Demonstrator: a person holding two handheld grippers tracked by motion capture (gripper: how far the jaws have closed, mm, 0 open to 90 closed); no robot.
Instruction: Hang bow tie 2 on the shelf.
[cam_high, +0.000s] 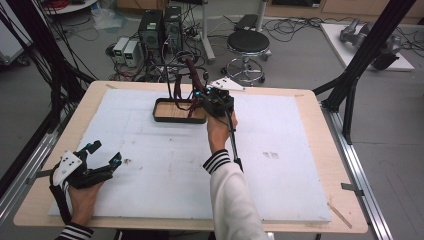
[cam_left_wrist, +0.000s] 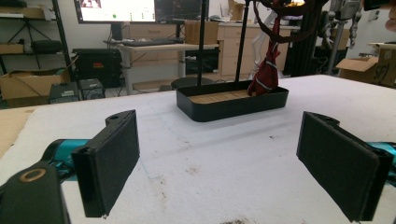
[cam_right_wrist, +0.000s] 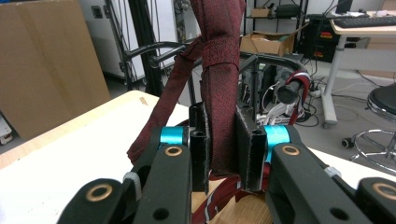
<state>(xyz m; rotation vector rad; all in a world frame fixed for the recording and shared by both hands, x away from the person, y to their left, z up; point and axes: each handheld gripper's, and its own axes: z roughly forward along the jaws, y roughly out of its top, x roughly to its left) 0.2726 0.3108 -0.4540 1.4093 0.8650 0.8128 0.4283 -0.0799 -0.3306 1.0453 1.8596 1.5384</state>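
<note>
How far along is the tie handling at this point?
Done: the right gripper is shut on the dark red tie, and the tie's lower end already lies in the black tray. In hand: the tie hangs over a black bar above the tray. Left: it looks like releasing it; the left gripper rests open near the table edge.

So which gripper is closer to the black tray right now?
Right. The right gripper is at the black tray's right end, clamped on the dark red tie; the left gripper rests open near the table's front-left corner.
</note>
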